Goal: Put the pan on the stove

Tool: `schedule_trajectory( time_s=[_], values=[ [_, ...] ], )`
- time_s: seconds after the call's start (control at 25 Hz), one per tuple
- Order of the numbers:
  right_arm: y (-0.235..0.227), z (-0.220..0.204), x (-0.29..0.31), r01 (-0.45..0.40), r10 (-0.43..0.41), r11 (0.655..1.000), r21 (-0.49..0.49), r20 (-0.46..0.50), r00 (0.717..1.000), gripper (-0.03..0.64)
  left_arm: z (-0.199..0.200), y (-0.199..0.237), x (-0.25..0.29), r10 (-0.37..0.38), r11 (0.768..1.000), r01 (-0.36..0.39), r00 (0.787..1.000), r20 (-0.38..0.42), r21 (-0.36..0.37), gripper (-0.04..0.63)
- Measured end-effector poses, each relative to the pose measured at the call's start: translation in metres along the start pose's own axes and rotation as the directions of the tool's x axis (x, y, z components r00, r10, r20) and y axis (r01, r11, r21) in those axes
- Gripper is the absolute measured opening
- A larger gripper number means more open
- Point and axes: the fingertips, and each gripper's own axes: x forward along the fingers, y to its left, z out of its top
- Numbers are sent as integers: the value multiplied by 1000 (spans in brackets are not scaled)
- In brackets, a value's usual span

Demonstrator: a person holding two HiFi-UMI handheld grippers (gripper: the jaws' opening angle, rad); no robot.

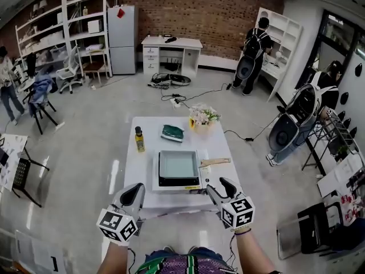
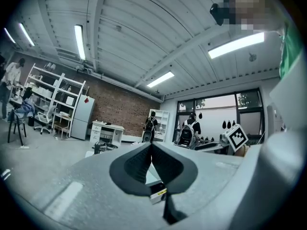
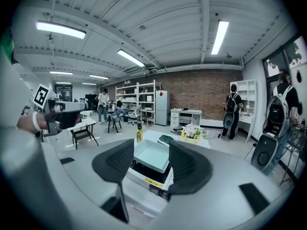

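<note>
A: Where's the pan (image 1: 178, 165)?
B: Already on the stove (image 1: 177, 182), mid-table. At the near edge, left gripper (image 1: 136, 193) pinched together and empty, right gripper (image 1: 220, 187) spread and empty. Placing looks finished; next, just check its seating.

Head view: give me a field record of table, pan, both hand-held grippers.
table: white
stove: near edge, centre
pan: square, pale, on stove
bottle: upright, left of stove
green cloth: behind stove
flowers: far edge
wooden utensil: right of stove
left hand-held gripper: jaws together, nothing held
right hand-held gripper: jaws apart, nothing held
</note>
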Motion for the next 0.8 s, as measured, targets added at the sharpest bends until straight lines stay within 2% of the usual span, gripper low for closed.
schedule_trajectory(
  time_s=[0.28, 0.52, 0.8],
  values=[
    [9, 13, -26, -24, 25, 999, -24, 50, 998, 227, 16, -31, -4, -5, 998, 4, 1000, 20, 57, 17],
    [2, 35, -61, -41, 45, 998, -39, 127, 991, 224, 21, -66, -4, -14, 1000, 14, 999, 38, 9, 17],
    [-28, 53, -120, -1, 4, 1000, -17, 208, 978, 201, 28, -124, 1, -43, 999, 41, 998, 44, 29, 17]
  ],
)
